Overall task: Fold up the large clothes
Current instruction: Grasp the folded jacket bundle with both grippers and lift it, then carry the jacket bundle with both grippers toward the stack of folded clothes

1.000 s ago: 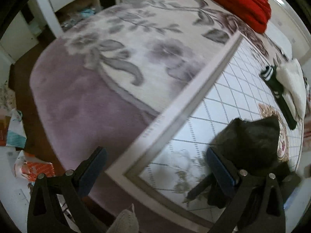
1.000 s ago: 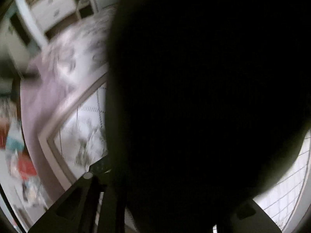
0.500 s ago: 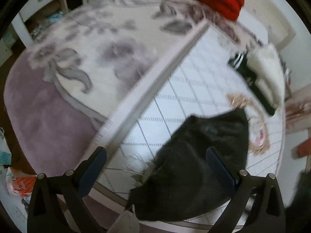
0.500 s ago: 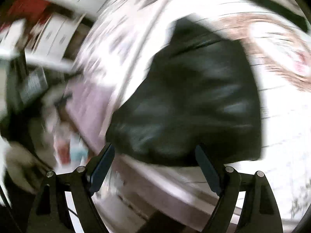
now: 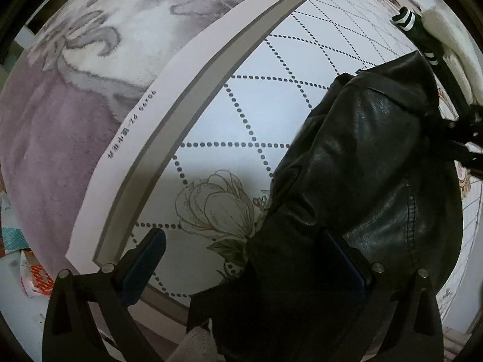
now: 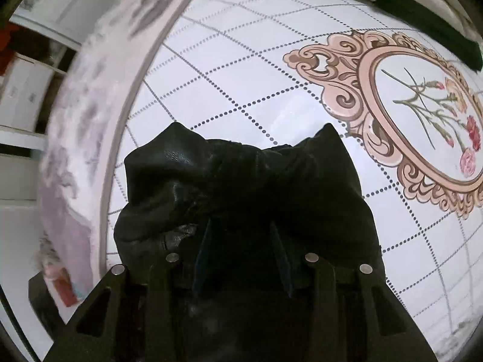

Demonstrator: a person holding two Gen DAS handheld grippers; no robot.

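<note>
1. One white mat [image 5: 271, 120] with dotted diamond lines spreads ahead of both grippers; it lies on a purple floral rug [image 5: 60, 126] that runs off to the left of the left gripper
2. Black leather jacket [image 5: 362, 181], the largest thing on the mat, lies heaped ahead and to the right of the left gripper [image 5: 241, 259], its lower folds reaching in between that gripper's fingers
3. Right gripper [image 6: 241, 253] has its jaws drawn in on a bunched fold of the jacket [image 6: 241, 181], which rises in two peaks just ahead of it
4. Left gripper's jaws stand wide apart, the left fingertip over bare mat, the right one against the leather, pinching nothing
5. Pink scrolled oval medallion [image 6: 422, 126] with flowers is printed on the mat ahead and to the right of the right gripper
6. Dark green garment with white stripes [image 6: 407, 21] lies far ahead of the right gripper, with a fluffy white cloth [image 5: 452, 39] just beside it
</note>
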